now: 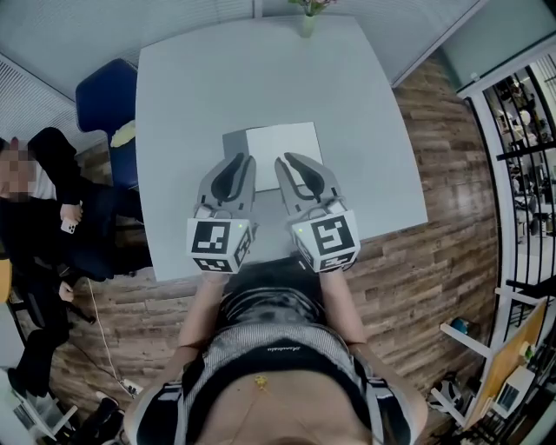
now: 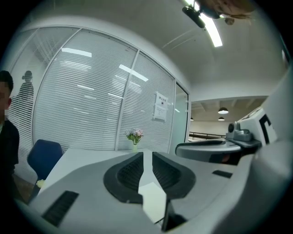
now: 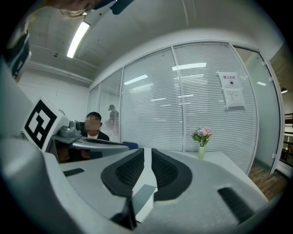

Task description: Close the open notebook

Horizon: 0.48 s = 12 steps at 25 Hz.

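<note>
Two tongs are held side by side over the near part of the grey counter (image 1: 191, 96). The left tongs (image 1: 241, 159) and the right tongs (image 1: 292, 159) are pointed away from the person, almost level. In each gripper view the two jaws are seen a thin gap apart, and nothing is held between them.

The open notebook (image 1: 280, 143) is laid flat on the counter, right at the tips of both tongs. Whether it is touched cannot be told. Its whole shape is shown only in the head view: a white page ahead of both tongs and a grey part ahead of the left tongs. In the gripper views only a small piece is seen, low down through each gap.

A vase of flowers (image 1: 307, 17) is seen in all three views, far ahead of the tongs. A blue chair (image 1: 104, 100) is placed out to the left of the left tongs, and a seated person (image 1: 52, 200) further left. A paper sign (image 2: 160, 106) on the glass wall (image 2: 91, 105) is shown only in the gripper views. The wooden floor (image 1: 434, 243) is shown best in the head view.
</note>
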Motion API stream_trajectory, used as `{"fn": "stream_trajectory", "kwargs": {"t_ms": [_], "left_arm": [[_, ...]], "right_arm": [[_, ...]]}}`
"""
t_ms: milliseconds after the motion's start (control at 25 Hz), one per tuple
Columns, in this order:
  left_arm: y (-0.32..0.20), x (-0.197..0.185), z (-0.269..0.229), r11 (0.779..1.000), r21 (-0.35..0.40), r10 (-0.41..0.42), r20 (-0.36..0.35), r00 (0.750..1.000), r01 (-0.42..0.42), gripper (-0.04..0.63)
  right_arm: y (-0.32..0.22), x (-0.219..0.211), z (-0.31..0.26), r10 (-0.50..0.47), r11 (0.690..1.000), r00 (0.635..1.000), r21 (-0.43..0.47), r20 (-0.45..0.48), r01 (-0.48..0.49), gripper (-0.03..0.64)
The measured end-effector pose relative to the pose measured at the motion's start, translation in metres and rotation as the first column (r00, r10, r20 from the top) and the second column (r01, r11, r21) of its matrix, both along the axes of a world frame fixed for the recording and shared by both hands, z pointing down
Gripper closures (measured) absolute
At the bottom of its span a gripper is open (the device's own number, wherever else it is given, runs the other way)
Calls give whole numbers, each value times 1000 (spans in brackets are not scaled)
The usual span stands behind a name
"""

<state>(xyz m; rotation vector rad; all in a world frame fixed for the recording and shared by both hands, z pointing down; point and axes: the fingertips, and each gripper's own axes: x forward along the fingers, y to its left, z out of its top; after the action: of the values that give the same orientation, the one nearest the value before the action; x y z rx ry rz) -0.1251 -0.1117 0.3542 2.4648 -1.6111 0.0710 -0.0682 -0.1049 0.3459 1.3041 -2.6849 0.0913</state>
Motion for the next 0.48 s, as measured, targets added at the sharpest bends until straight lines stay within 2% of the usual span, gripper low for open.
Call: {"fn": "stream_trajectory", "kwargs": {"t_ms": [480], "left_arm": [[-18,-3,20,999,-46,-3,10,1000,3,551]], "right_arm": [[-13,9,13,18,999,1000,-36,-15,-18,569]]}}
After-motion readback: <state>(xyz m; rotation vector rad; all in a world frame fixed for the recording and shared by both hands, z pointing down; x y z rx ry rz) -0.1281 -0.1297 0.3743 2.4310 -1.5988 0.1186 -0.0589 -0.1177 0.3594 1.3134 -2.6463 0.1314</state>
